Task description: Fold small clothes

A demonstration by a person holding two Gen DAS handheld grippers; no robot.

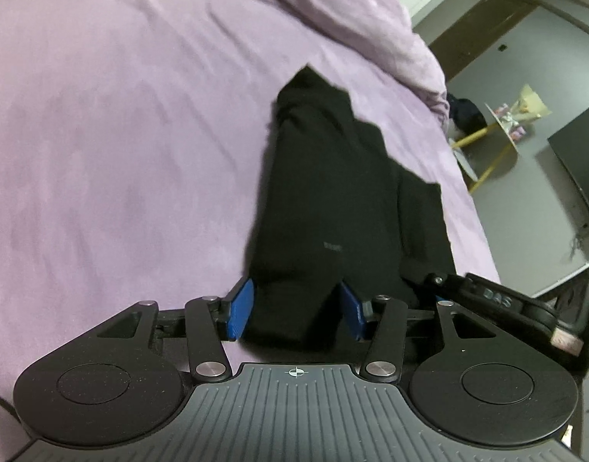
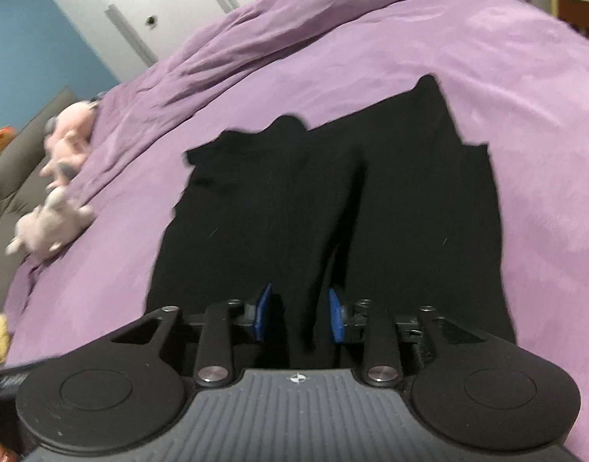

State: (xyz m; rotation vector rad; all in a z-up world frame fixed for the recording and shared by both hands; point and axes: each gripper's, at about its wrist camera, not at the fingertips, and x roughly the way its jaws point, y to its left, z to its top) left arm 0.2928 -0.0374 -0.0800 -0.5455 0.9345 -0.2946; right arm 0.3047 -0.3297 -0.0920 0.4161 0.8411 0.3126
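Purple-covered bed [image 1: 101,134] carries the black garment [image 1: 333,200], which lies lengthwise near the bed's right edge as the left wrist view shows it, its near hem bunched up into both tools. Left tongs [image 1: 296,310] and right tongs [image 2: 300,317] each stand with blue pads [image 1: 240,310] clamped on a thick gather of the near hem. Risk, as I judge it: uneven lifting or a slipping layer could skew the fold, and a hard pull could drag the garment off the edge.
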